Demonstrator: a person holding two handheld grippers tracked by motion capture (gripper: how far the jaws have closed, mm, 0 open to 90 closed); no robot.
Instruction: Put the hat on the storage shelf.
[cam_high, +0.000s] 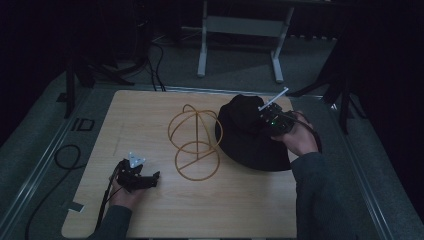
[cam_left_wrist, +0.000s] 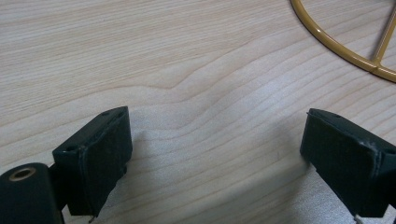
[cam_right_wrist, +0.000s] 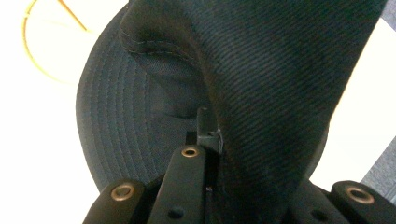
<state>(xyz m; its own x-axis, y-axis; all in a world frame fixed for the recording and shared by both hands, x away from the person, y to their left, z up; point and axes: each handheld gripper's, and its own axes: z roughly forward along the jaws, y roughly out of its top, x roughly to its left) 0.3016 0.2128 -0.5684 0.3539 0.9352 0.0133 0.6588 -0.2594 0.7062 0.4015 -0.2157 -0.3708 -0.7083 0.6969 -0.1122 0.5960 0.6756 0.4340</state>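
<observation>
Right gripper (cam_high: 265, 116), jaws closed on a fold of the black hat (cam_high: 245, 135), pinching the crown cloth just ahead of its pads. The hat is judged light, soft and limp; a grip on the crown fold lets the brim (cam_right_wrist: 116, 116) sag, so the stitched brim edge may hold firmer. The pads are buried in cloth. Beyond the hat stands the wire stand (cam_high: 195, 145). Left gripper (cam_high: 137, 175) rests open over bare table (cam_left_wrist: 187, 70).

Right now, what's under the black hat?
The black hat rests on the wooden table, with its crown pinched in the right gripper. Its wide brim covers whatever lies beneath, so nothing underneath can be seen.
</observation>
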